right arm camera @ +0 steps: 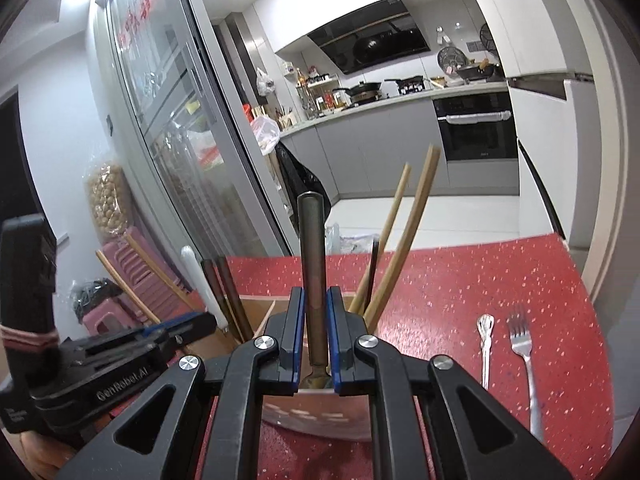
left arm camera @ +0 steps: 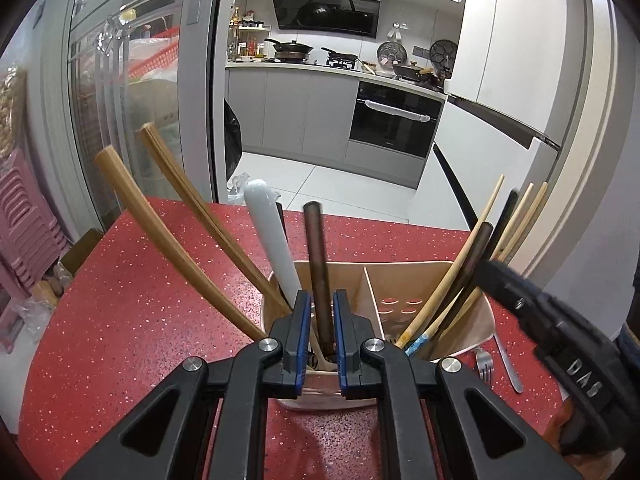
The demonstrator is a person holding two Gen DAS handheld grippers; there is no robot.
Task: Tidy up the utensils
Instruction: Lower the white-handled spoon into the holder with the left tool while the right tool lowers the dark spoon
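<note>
Red speckled countertop (left arm camera: 120, 320) carries everything I am working over, and I take it from left to right. Farthest left, two long bamboo handles (left arm camera: 136, 216) lean out of the left compartment of the beige utensil holder (left arm camera: 404, 280), with a white handle (left arm camera: 272, 236) upright just beside them. My left gripper (left arm camera: 322, 334) sits over that same compartment, its blue-padded jaws pinching a dark brown utensil handle (left arm camera: 318, 272) that stands nearly upright, its lower end down inside the holder. Past the divider, the right compartment holds a bundle of chopsticks (left arm camera: 472, 264) fanned toward the right, pale wooden ones mixed with dark ones. My right gripper (right arm camera: 316, 344) hangs over that side of the holder, jaws pressed onto a slim metal handle (right arm camera: 313, 272) held upright; its lower end widens just below the pads, though I cannot tell what kind of utensil it is. On the bare counter right of the holder lie a small silver spoon (right arm camera: 485, 344) and, just beside it, a silver fork (right arm camera: 526, 360), side by side, apart from the holder and touched by neither gripper.
</note>
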